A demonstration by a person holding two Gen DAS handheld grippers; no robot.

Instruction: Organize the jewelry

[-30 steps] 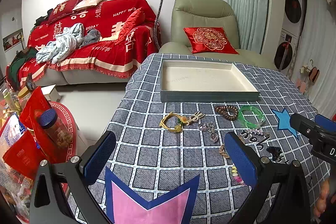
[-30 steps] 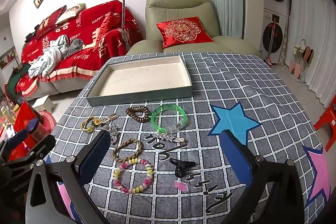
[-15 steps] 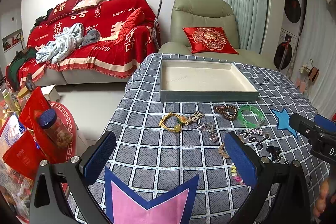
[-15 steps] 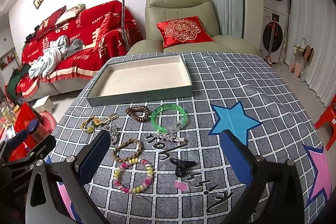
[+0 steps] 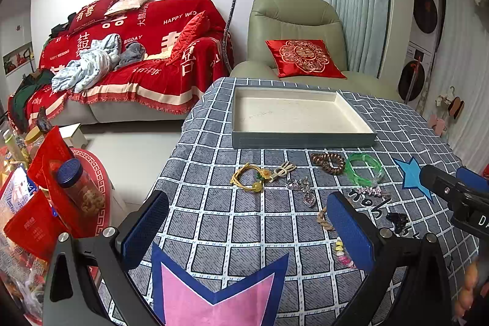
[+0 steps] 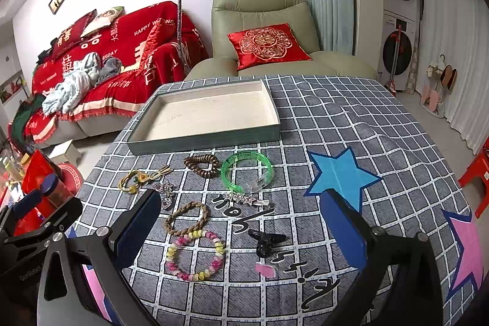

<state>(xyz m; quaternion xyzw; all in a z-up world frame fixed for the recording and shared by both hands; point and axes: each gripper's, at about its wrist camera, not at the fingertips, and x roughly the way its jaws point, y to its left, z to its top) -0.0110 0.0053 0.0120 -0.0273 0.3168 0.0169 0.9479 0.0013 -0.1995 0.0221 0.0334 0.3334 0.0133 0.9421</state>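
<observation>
The tabletop (image 6: 351,118), under its checked cloth, carries a shallow tray (image 6: 204,139) at the far side with nothing in it, so by my reading the sorting has not begun. All the jewelry lies loose on the near side of it — a green bangle (image 6: 246,171), a brown coil tie (image 6: 202,165), a braided bracelet (image 6: 187,218), a pink-and-yellow bead bracelet (image 6: 195,255) and a small black clip (image 6: 266,241). The left gripper (image 5: 244,234) and right gripper (image 6: 241,231) both hover at the near edge, jaws spread wide — neither holds a piece.

Both wrist views look forward and down across the table (image 5: 214,219) from its near edge, left and right, sharing the tray (image 5: 302,139) (image 6: 204,139).
</observation>
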